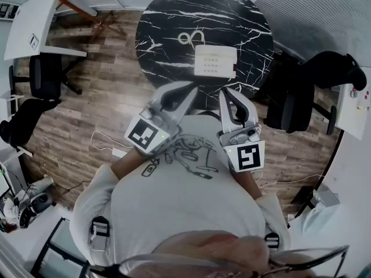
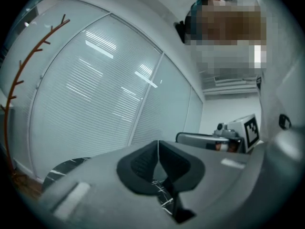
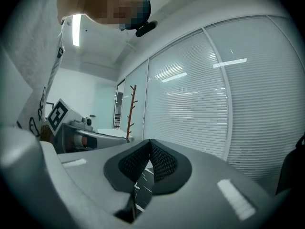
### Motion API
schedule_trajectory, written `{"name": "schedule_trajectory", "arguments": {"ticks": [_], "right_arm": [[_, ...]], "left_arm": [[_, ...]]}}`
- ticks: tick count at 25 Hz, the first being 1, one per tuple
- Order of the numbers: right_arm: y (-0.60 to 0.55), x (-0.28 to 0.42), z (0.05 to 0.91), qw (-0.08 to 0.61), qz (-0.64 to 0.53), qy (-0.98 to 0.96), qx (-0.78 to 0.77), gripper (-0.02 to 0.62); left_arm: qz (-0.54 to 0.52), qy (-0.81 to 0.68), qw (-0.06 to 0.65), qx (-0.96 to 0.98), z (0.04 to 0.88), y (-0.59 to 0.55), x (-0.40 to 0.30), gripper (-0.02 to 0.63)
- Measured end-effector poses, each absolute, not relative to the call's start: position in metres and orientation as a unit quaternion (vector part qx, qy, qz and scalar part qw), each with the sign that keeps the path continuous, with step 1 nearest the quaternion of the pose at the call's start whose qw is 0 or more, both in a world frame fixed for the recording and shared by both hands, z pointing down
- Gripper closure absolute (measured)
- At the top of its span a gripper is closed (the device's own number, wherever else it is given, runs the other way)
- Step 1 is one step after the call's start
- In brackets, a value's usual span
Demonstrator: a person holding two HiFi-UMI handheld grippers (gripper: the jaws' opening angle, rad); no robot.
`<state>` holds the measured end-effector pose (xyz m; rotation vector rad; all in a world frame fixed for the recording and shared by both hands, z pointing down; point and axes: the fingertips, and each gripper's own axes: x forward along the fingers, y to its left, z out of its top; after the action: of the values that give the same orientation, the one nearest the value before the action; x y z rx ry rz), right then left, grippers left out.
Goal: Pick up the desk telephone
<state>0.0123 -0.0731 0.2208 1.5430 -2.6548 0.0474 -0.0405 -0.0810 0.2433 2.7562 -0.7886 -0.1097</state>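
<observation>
**Desk telephone on round table, both grippers short of it**

Head view: The white desk telephone (image 1: pixel 215 61) lies flat on a round black marble table (image 1: pixel 168 16), close to its near edge and right of centre. Its long axis runs left to right across the picture, along that edge. Keypad dots show at its middle, but which side is its front cannot be told. A white looped cord (image 1: pixel 192 37) lies on the table beyond it, apart from it. The left gripper (image 1: pixel 193 90) and right gripper (image 1: pixel 228 91) are held side by side at the near table edge, tips toward the telephone and not touching it.

Left gripper view: The jaws are pressed together with nothing between them. Marble veining shows below the pads. A slatted glass wall (image 2: pixel 105 94) fills the background and a red-brown coat stand (image 2: pixel 21 75) is at left. The telephone is out of sight here.

Right gripper view: The jaws are likewise together and empty, with table veining below. The telephone is not visible.
</observation>
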Motion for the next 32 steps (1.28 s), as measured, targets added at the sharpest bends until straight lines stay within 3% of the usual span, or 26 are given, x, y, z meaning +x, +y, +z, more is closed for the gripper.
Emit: {"name": "schedule_trajectory", "arguments": {"ticks": [18,24,32], "right_arm": [[-0.105,0.046,0.267,0.072,0.051,-0.880,0.467,0.588],[-0.128,0.062,0.310,0.109,0.076,-0.877,0.462,0.538],[-0.158,0.096,0.390,0.158,0.108,-0.864,0.466,0.489]], "left_arm": [[-0.015,-0.297,0.148,0.943,0.276,-0.122,-0.004,0.595],[0.019,-0.310,0.180,0.933,0.323,-0.142,-0.001,0.558],[0.070,-0.323,0.236,0.914,0.422,-0.168,0.002,0.435]]}}
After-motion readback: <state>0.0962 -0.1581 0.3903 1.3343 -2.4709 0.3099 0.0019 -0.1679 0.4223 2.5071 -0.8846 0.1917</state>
